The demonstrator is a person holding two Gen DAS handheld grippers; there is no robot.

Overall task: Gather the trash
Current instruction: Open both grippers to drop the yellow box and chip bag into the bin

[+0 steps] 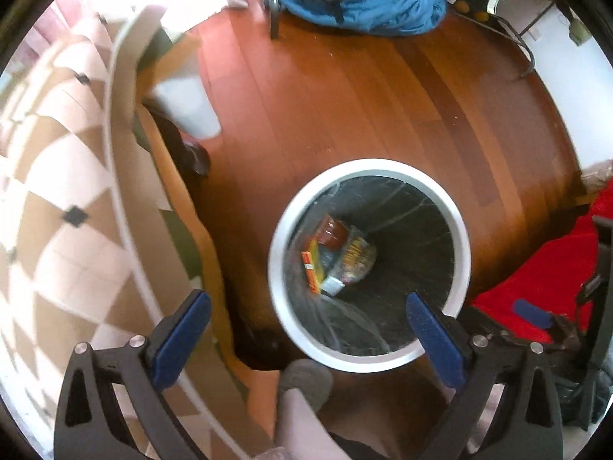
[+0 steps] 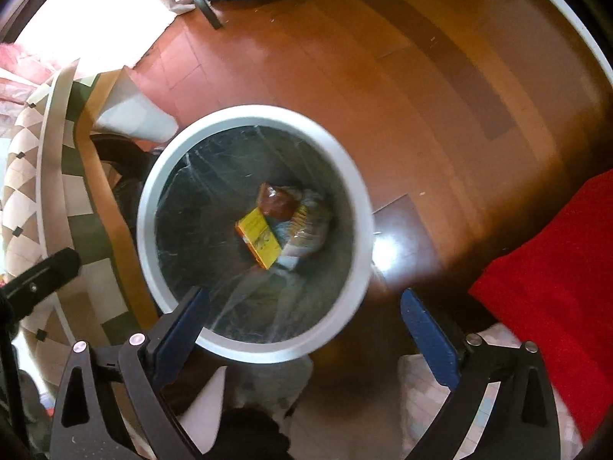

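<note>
Both grippers, left gripper (image 1: 308,320) & right gripper (image 2: 304,316), hang spread wide & empty, pointing down over the bin (image 2: 153,226), where 3 trash bits incl. the yellow box (image 2: 260,237) lie below the fingers, right nearer.

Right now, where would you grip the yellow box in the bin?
Probably across the yellow box's two long edges, coming straight down through the bin mouth. It lies flat-ish atop the other wrappers, broad face up; the deep walls block any side approach.
</note>
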